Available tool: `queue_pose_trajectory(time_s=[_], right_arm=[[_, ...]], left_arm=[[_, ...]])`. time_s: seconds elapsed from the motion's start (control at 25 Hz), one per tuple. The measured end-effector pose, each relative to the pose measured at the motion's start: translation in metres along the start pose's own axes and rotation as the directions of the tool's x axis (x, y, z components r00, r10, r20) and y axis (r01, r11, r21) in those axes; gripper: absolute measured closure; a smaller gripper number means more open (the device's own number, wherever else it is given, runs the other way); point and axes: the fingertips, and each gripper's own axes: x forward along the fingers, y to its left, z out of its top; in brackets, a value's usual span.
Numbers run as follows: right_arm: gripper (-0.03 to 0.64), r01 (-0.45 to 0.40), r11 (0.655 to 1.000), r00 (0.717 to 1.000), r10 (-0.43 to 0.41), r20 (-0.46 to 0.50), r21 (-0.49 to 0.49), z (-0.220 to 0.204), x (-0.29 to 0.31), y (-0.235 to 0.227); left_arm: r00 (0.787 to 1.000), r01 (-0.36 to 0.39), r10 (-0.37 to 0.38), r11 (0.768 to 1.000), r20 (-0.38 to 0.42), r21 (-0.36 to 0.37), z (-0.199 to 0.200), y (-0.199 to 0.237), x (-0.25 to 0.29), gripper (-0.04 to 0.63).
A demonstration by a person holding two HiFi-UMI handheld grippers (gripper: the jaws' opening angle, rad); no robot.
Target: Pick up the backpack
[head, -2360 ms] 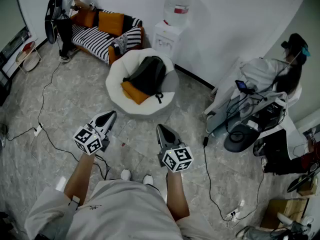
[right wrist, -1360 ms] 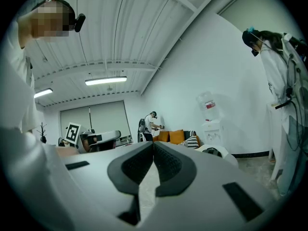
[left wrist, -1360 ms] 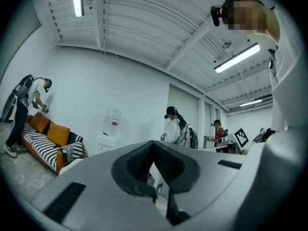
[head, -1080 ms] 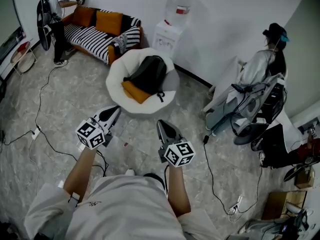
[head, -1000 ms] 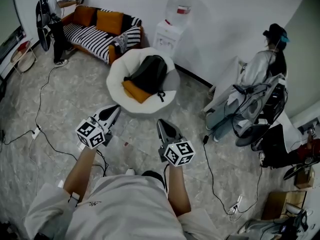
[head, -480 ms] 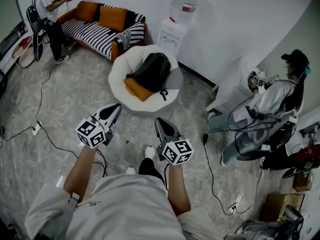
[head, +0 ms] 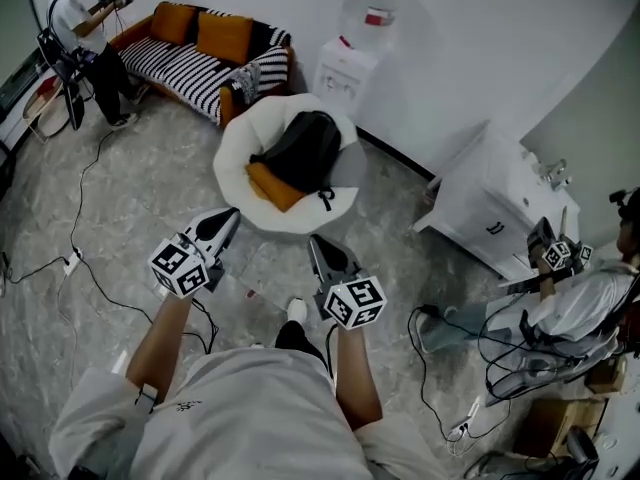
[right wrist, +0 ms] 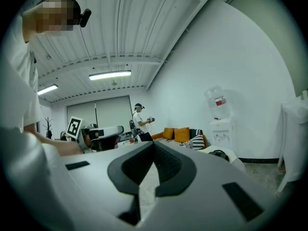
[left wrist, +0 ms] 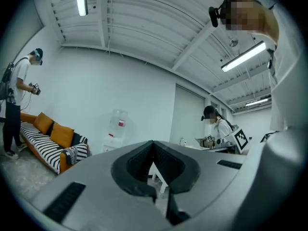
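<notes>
Black backpack (head: pixel 300 150) in white chair (head: pixel 232 148) | left gripper (head: pixel 228 216), right gripper (head: pixel 316 244) closed, empty, now nearer | grasp pending.

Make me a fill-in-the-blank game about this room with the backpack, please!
1. The black backpack lies on a round ____ chair.
2. Beside the backpack, on the same chair, lies an ____ cushion.
3. The left gripper and the right gripper are both ____, with nothing between their jaws.
4. The sofa by the wall has a seat with black and white ____.

Missing words: white; orange; shut; stripes
</notes>
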Motion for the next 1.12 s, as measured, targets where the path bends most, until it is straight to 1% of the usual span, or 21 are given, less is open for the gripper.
queue_pose_trajectory(time_s=[0.12, 0.24, 0.4, 0.64, 0.84, 1.12], right_arm=[[0.611, -0.011, 1.0, 1.0, 0.011, 0.003, 0.009, 0.008, 0.012, -0.022], [0.611, -0.016, 0.999, 1.0, 0.015, 0.021, 0.028, 0.02, 0.025, -0.047], [0.611, -0.022, 0.999, 1.0, 0.022, 0.016, 0.029, 0.031, 0.041, -0.079], [0.611, -0.05, 0.999, 0.999, 0.05, 0.01, 0.019, 0.044, 0.055, -0.125], [0.611, -0.095, 0.995, 0.995, 0.095, -0.011, 0.004, 0.043, 0.072, -0.15], [0.611, -0.115, 0.993, 0.993, 0.115, -0.004, 0.034, 0.05, 0.083, -0.184]], left_arm=[[1.0, -0.015, 0.016, 1.0, -0.007, 0.007, 0.003, 0.011, 0.022, 0.594], [0.999, -0.028, 0.029, 0.999, -0.032, 0.023, 0.005, 0.02, 0.047, 0.594], [0.997, -0.049, 0.05, 0.999, -0.052, 0.02, 0.006, 0.034, 0.08, 0.594], [0.998, -0.056, 0.056, 0.998, -0.025, 0.022, 0.012, 0.038, 0.123, 0.594], [0.995, -0.093, 0.093, 0.995, -0.031, 0.024, 0.005, 0.048, 0.146, 0.594], [0.991, -0.134, 0.134, 0.991, -0.03, 0.017, 0.003, 0.058, 0.177, 0.594]])
